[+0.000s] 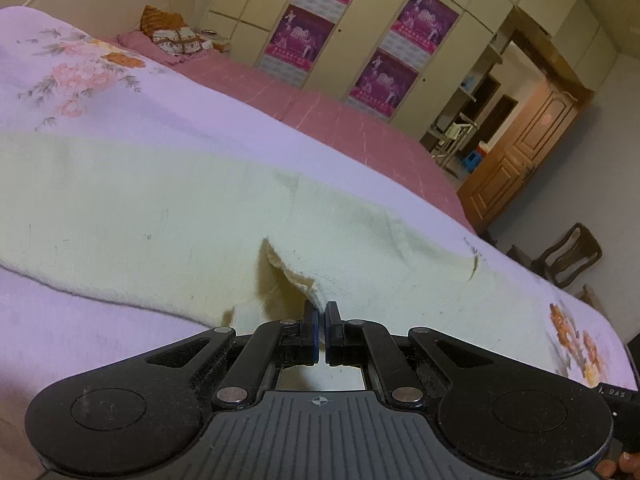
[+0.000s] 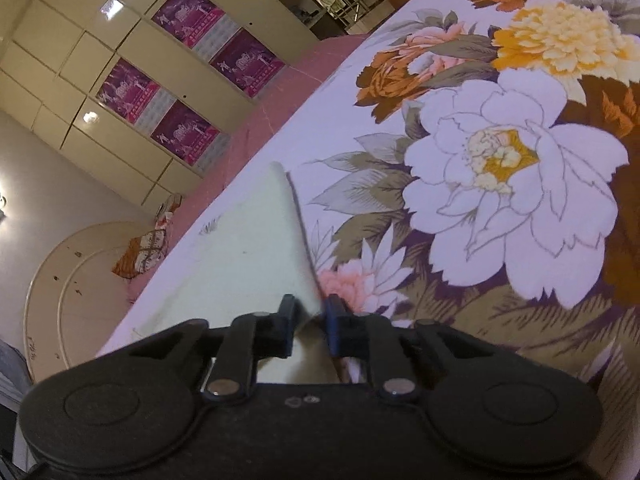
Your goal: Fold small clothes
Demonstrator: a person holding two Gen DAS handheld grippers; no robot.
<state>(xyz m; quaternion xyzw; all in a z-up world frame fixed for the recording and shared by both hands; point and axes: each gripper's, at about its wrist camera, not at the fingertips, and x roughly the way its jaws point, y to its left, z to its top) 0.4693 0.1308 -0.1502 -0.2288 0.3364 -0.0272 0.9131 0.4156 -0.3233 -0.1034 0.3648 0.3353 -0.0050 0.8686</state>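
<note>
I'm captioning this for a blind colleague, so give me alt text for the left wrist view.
The left hand-held gripper is shut on the lifted edge of a cream knitted garment spread across a lilac floral bedspread. Behind lie a pink sheet, poster-covered wardrobes and a wooden door.

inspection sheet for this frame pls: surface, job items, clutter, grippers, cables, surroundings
Surface: bed with floral sheet over a pink cover.
Job's things: cream garment lying flat on the sheet.
Clutter: pillows at the headboard.
Grippers: left gripper shut on a garment edge; right gripper around a garment corner, fingers slightly apart.
Cables: nothing seen.
Surroundings: wardrobe with purple posters, wooden door, chair.
</note>
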